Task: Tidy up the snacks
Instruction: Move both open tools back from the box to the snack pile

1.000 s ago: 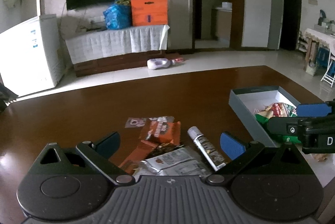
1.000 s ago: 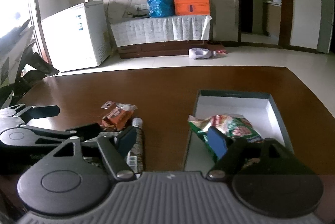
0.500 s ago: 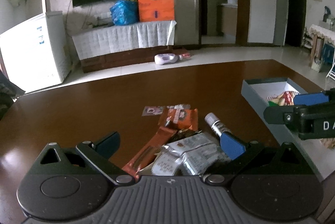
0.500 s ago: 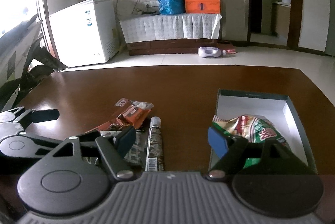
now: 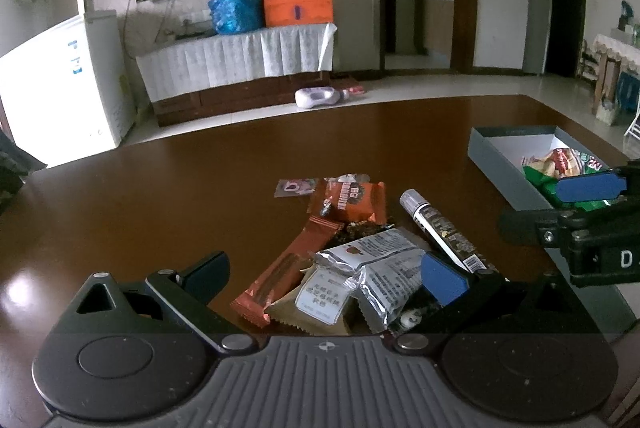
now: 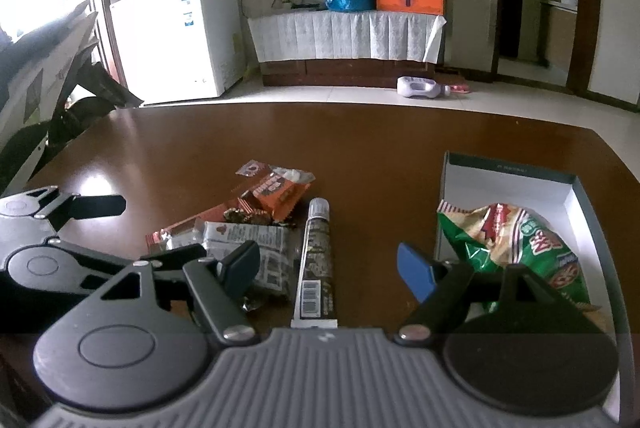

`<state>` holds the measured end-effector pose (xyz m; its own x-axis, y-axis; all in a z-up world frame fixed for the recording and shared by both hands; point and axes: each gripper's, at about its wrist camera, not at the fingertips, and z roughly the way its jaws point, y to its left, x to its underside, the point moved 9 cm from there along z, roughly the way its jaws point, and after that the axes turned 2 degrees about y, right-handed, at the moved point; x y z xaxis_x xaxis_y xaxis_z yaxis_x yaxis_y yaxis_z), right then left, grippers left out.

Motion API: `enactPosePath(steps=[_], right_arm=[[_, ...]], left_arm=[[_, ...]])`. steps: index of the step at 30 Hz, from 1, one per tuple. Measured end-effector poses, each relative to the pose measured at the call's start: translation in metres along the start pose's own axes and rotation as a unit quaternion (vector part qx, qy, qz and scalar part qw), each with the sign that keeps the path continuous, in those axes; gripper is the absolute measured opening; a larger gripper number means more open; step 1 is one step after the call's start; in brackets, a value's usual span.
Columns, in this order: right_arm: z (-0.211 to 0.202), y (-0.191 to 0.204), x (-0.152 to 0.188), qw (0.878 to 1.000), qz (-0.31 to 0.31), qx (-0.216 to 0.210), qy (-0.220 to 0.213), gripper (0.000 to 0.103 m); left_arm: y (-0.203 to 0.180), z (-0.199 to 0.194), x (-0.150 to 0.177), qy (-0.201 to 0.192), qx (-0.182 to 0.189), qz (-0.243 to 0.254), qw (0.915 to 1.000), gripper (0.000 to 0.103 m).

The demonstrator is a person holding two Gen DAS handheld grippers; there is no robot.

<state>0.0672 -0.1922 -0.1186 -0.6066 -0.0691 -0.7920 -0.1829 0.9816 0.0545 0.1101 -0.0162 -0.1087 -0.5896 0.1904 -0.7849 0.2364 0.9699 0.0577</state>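
On the dark brown tabletop [image 5: 168,195] a loose pile of snacks lay near the middle, with a grey box [image 6: 576,195] well apart to its right. The box, white inside, held a green chip bag [image 6: 516,240] in its near half; the far half was bare.

The left gripper [image 5: 324,274] hovered over the near edge of the pile with its jaws spread wide and nothing pinched between them. Between and just beyond its fingers lay two silver foil packets [image 5: 376,268] overlapping a tan wrapper [image 5: 292,312], with a long reddish-brown bar [image 5: 288,268] angled to their left. Farther off sat an orange packet [image 5: 354,199] partly on top of that bar's far end, and beyond it a small flat sachet [image 5: 294,186]. A dark tube with a silver cap [image 5: 440,232] lay just right of the pile, its cap pointing away.

The right gripper [image 6: 328,268] was also spread open, empty, hanging between pile and box. In its own view the tube [image 6: 316,260] ran lengthwise between its fingers, though whether the fingers reached down to it could not be told. Its right finger stood just beside the box's near left corner, in front of the chip bag.
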Motion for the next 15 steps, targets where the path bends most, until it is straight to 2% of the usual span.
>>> enactPosePath(steps=[9,15], right_arm=[[0.008,0.003,0.002,1.0,-0.002,0.0,0.005,0.077],[0.016,0.008,-0.002,1.0,-0.002,-0.001,0.006,0.077]], left_arm=[[0.016,0.007,-0.001,0.002,-0.017,-0.019,0.9997,0.102],[0.032,0.005,-0.006,-0.001,-0.055,-0.007,0.9984,0.102]])
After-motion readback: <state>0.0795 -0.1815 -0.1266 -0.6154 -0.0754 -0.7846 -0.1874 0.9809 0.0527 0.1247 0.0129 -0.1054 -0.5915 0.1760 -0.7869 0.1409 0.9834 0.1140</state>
